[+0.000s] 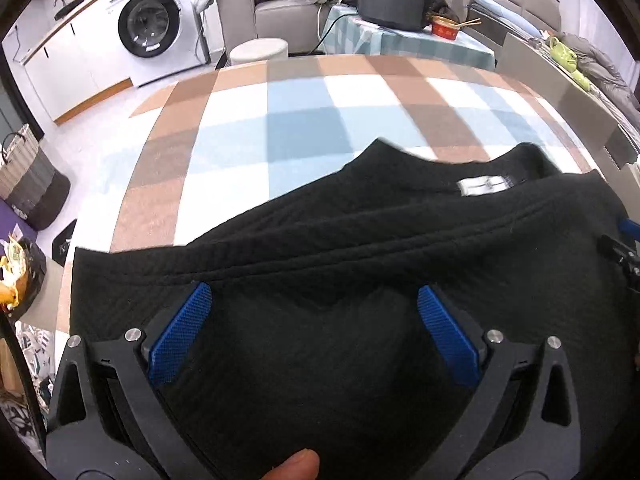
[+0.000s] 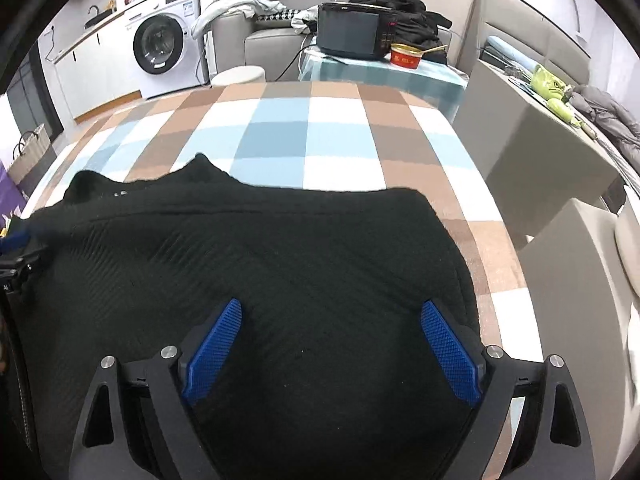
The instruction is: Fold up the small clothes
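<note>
Two grippers, both mine, both over one black garment. Checked tablecloth (image 2: 340, 136), blue, white and tan squares, covers the table; far half bare. Black ribbed garment (image 2: 256, 256) lies spread on the near half, collar end toward the far left in the right wrist view, white label (image 1: 484, 185) showing near the collar in the left wrist view. Left gripper (image 1: 314, 300) has its blue pads spread wide, cloth below and between them, nothing pinched. Right gripper (image 2: 330, 318) likewise wide apart over the cloth, gripping nothing; whether either pad touches the fabric I cannot tell. My fingertip (image 1: 298, 465) shows at the near edge of the left view. Washing machine (image 2: 160, 46) far left, black appliance (image 2: 352, 36) on a far side table.
</note>
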The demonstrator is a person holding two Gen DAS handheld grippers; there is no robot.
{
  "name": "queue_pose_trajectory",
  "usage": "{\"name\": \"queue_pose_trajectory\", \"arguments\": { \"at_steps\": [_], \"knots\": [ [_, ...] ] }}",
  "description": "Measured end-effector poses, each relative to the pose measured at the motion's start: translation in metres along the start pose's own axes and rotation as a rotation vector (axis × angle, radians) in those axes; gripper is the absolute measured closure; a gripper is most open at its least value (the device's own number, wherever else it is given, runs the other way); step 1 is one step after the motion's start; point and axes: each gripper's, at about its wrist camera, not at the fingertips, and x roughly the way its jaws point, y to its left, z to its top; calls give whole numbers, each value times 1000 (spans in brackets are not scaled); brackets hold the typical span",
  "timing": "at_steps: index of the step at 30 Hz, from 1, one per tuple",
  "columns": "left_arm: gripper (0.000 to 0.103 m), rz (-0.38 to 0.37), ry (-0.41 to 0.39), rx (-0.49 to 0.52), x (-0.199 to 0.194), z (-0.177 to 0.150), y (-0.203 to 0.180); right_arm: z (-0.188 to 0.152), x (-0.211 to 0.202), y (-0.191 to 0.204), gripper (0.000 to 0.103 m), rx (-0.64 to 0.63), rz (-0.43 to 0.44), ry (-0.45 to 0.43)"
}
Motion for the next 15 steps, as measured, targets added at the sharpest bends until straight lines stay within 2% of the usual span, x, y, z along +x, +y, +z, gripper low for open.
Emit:
{"name": "queue_pose_trajectory", "arguments": {
  "at_steps": [3,8,11,15],
  "knots": [
    [1,-54,-18,41,-3,5,-20,5,0,14,10,-18,44,-10],
    [0,-18,-12,81,12,15,-37,11,5,45,10,-75,80,-16],
    [0,-3,-12,38,14,16,-22,11,11,48,10,-102,23,-3],
    [0,23,-1,-2,12,10,6,10,9,24,10,-69,-72,1]
  ]
}}
